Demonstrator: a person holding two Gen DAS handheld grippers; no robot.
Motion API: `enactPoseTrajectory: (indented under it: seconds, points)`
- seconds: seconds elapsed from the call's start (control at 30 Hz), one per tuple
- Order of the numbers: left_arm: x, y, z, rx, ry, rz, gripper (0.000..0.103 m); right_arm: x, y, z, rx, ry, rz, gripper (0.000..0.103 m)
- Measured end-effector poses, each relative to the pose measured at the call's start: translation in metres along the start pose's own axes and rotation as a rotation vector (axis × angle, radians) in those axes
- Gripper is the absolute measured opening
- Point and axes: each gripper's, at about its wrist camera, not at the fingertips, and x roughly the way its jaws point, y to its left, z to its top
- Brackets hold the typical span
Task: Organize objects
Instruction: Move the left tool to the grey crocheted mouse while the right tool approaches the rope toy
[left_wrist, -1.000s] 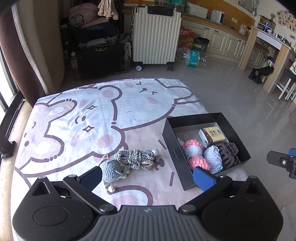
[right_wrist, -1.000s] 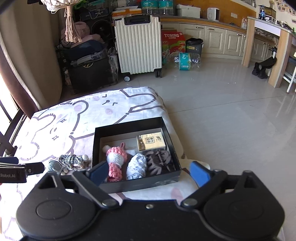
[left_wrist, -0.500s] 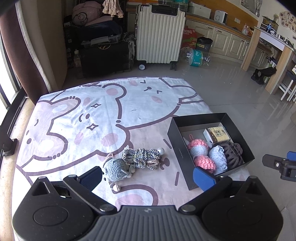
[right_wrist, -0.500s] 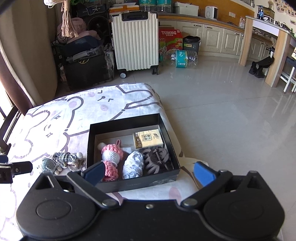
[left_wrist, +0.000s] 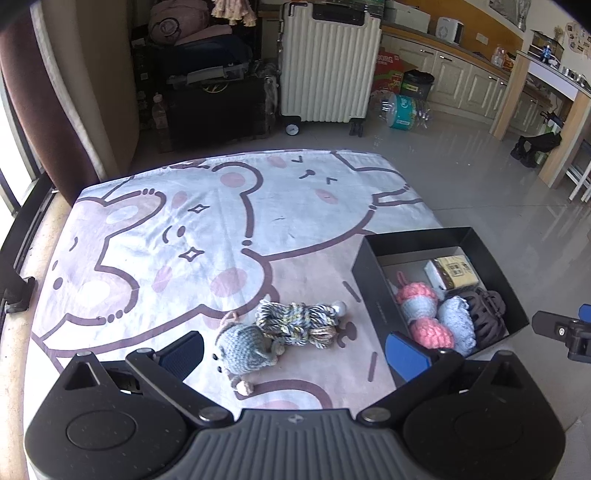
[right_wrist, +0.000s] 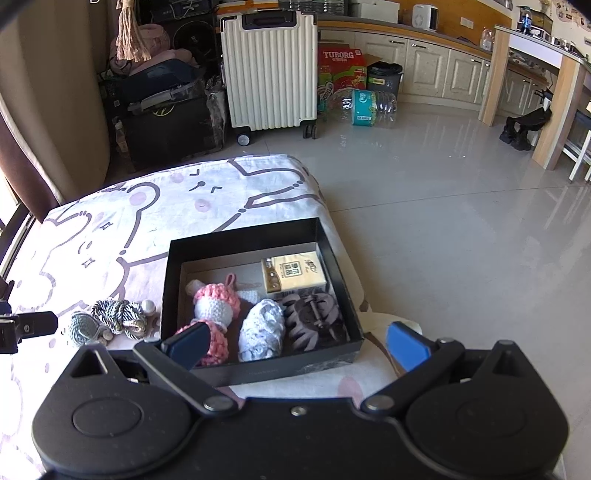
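Both grippers gape empty over the bear-print blanket (left_wrist: 155, 236).

The left gripper (left_wrist: 295, 350) frames a grey crochet toy (left_wrist: 243, 347) touching a twisted rope bundle (left_wrist: 299, 323). The right gripper (right_wrist: 295, 341) spreads over the black box (right_wrist: 243, 236) holding a pink-and-white crochet toy (right_wrist: 216, 301), tissue packet (right_wrist: 295, 273) and hair claw (right_wrist: 314, 319). A red carton (right_wrist: 338, 70) reads "TUBORG".

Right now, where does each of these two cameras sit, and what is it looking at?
Left wrist: on the left gripper, looking over the blanket at the grey knitted toy; its open fingers show.
Right wrist: on the right gripper, above the black box; its open fingers show.
Both share box, toy and white suitcase.
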Motion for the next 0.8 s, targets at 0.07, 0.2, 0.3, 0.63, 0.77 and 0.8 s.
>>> enactPoseTrajectory:
  seconds: [0.07,0.2,0.3,0.63,0.77,0.8]
  points:
    - [0.003,0.007,0.002,-0.015,0.005,0.013,0.103,0.005,0.004,0.002,-0.008,0.002,0.011,0.103]
    - [0.008,0.022,0.003,-0.038,0.012,0.044,0.103,0.018,0.015,0.006,-0.026,0.006,0.039,0.103]
    - [0.011,0.033,0.002,-0.056,0.017,0.066,0.103,0.026,0.026,0.009,-0.042,0.008,0.061,0.103]
    - [0.023,0.071,-0.007,-0.108,0.043,0.122,0.103,0.052,0.069,0.018,-0.126,0.021,0.136,0.103]
    - [0.031,0.082,-0.011,-0.121,0.055,0.134,0.103,0.062,0.085,0.018,-0.165,0.030,0.162,0.103]
    - [0.033,0.085,-0.012,-0.124,0.059,0.136,0.103,0.064,0.089,0.018,-0.172,0.033,0.170,0.103]
